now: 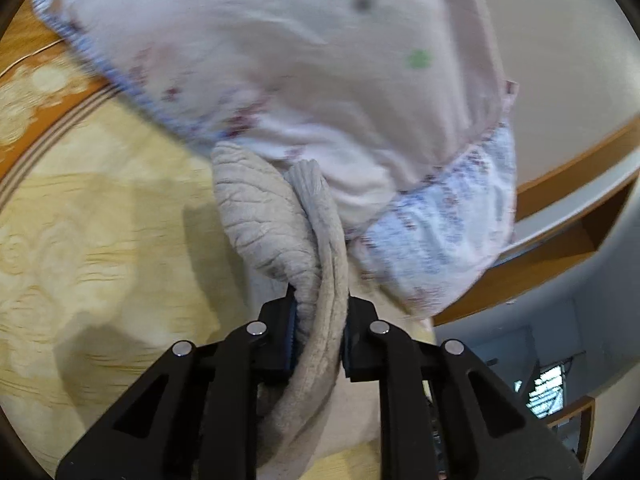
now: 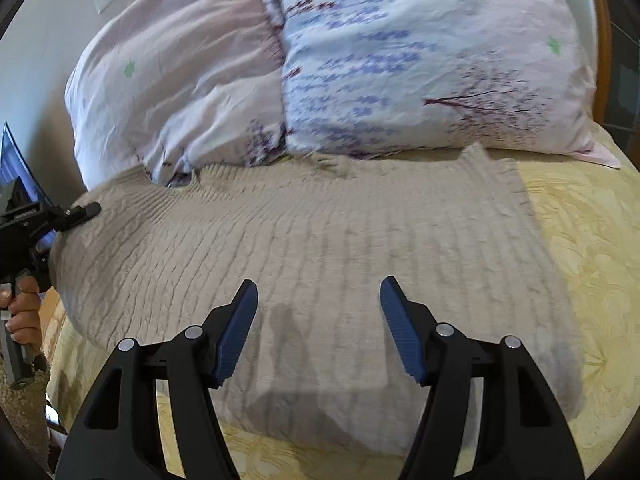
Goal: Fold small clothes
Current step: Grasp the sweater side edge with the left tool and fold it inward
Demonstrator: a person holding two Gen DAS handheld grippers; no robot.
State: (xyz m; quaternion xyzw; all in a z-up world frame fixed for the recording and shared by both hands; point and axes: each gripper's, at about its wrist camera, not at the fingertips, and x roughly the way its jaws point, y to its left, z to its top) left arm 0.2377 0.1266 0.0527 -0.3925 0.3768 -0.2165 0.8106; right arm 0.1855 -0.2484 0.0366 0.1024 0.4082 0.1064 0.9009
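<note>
the left gripper (image 1: 320, 312) is clenched on a bunched fold of the beige knit garment (image 1: 276, 232), which runs up between its pads toward the pillow (image 1: 320, 60). in the right wrist view a hand (image 2: 24, 312) grips that tool at the far left, lifting the garment's (image 2: 304, 248) left edge. the rest lies flat across the yellow bedspread (image 2: 592, 248), long axis running left to right, top edge touching the pillow (image 2: 400, 60). the right gripper (image 2: 318, 292) hovers tilted downward over the cloth, its fingers released, nothing between them.

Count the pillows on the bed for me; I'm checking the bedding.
2: a pink pillow on the left and a blue-patterned pillow on the right, touching, behind the beige sweater.
</note>
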